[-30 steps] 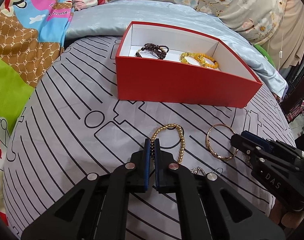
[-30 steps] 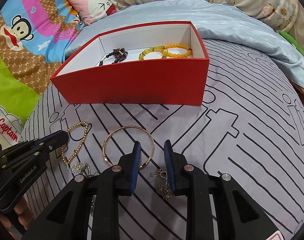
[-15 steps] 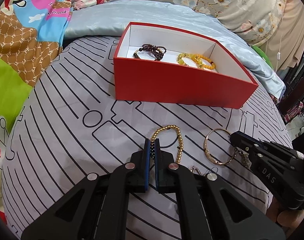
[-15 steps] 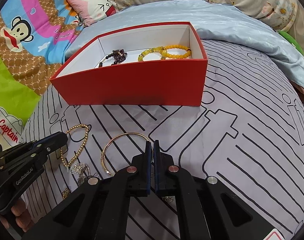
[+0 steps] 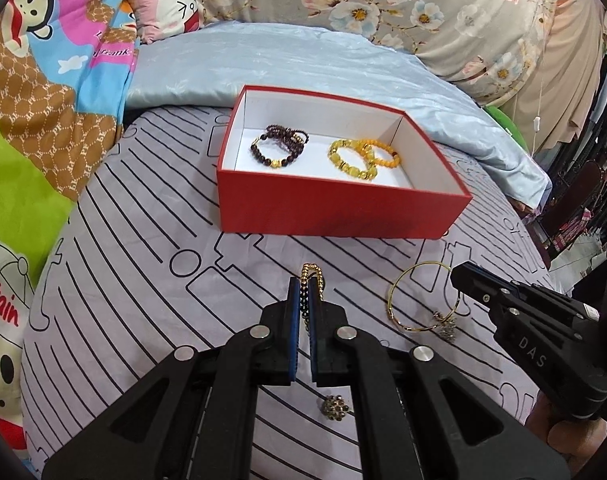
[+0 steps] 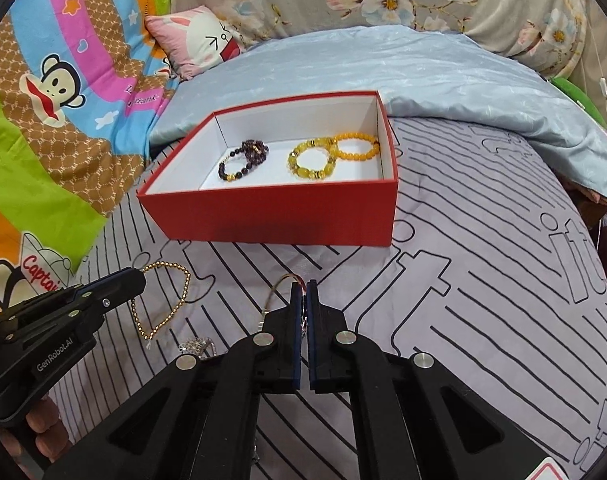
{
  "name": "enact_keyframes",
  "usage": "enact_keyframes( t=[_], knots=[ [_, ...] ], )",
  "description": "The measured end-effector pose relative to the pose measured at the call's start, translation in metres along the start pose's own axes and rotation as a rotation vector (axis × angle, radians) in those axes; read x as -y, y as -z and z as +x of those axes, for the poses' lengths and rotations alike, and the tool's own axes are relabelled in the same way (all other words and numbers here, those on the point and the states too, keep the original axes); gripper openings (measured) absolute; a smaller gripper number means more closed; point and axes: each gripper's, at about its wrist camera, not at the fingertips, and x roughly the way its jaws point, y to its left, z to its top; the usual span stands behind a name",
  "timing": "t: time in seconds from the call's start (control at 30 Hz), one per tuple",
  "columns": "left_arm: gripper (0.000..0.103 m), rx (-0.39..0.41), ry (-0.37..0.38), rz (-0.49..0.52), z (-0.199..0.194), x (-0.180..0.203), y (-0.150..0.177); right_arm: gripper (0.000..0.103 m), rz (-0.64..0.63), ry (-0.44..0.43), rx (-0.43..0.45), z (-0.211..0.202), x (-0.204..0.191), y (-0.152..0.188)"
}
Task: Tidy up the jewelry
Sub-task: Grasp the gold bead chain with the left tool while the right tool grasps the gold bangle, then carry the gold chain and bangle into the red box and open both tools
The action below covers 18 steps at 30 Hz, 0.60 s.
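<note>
Both grippers have risen since a second ago, each lifting its piece off the sheet (image 5: pixel 123 280), and the right gripper (image 6: pixel 304 292), gaping around the bangle then, is now clamped on it. The left gripper (image 5: pixel 304 286) is pinched tight on the bead chain (image 6: pixel 171 300), which hangs from its tips; the bangle (image 5: pixel 417 300) dangles from the right tips with a charm at its low end. The box (image 5: pixel 335 212) sits at twelve o'clock from both, holding dark beads (image 5: pixel 281 146) and yellow beads (image 5: pixel 361 156).
</note>
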Motion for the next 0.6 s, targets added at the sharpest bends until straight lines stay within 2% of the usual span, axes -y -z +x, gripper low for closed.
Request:
enact_keyframes(
  t=[0.37, 0.5, 0.6],
  knots=[
    [0.003, 0.065, 0.03, 0.041, -0.034, 0.015, -0.019, 0.0, -0.036, 0.002, 0.091, -0.036, -0.003, -0.021],
    [0.003, 0.085, 0.034, 0.047, -0.041, 0.018, -0.025, 0.0, -0.041, 0.003, 0.071, -0.032, -0.001, -0.02],
    [0.003, 0.082, 0.031, 0.041, -0.04, 0.016, -0.024, 0.0, -0.038, -0.008, 0.025, -0.02, 0.0, -0.01]
  ],
)
